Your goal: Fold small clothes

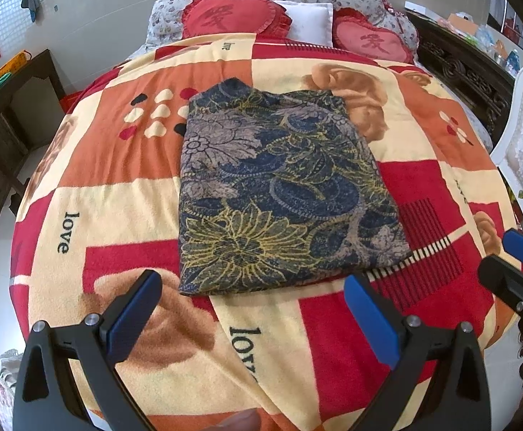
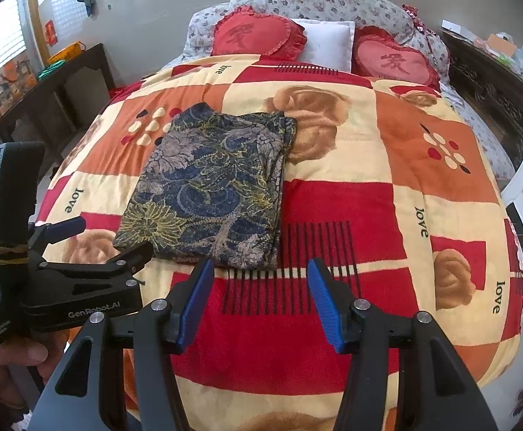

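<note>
A bed (image 1: 81,186) under a red, orange and cream blanket (image 1: 333,341) fills the room, two heart-shaped red cushions (image 1: 225,18) at its head. A folded dark floral garment (image 1: 279,194) lies flat on the blanket, nearer its left side. Just short of it hover the left gripper (image 1: 254,309) and right gripper (image 2: 261,301), jaws apart, both empty.

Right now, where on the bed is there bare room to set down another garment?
Free: blanket right of the folded patterned garment, and the strip between it and both open grippers, left and right. Crowded: the head, with heart cushions and white pillow.
</note>
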`<state>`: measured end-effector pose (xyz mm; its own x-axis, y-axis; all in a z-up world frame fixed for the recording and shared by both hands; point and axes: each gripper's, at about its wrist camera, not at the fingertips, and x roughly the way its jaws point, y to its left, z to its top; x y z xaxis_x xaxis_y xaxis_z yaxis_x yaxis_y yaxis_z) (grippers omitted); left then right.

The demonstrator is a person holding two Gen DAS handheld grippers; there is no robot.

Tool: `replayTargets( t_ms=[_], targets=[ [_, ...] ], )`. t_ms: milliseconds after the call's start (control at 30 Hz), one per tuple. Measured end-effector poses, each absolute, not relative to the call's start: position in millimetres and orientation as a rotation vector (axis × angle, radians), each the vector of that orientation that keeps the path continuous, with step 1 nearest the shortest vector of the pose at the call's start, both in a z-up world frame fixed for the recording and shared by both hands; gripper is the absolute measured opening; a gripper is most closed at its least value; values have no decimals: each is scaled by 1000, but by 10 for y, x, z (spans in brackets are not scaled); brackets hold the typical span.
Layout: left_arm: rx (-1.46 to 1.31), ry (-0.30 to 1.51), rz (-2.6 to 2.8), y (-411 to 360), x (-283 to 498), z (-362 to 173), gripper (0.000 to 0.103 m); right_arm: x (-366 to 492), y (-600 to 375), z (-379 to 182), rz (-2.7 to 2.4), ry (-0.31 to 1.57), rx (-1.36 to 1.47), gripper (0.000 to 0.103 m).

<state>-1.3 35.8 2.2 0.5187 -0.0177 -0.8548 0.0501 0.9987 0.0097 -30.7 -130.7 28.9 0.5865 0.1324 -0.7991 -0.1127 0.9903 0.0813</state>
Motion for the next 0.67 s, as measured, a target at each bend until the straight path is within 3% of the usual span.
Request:
replayTargets(
  t_ms=[667],
  targets=[
    [38, 982, -60, 302, -64, 95, 103, -302, -1272, 357, 158, 921, 19, 70]
  ],
)
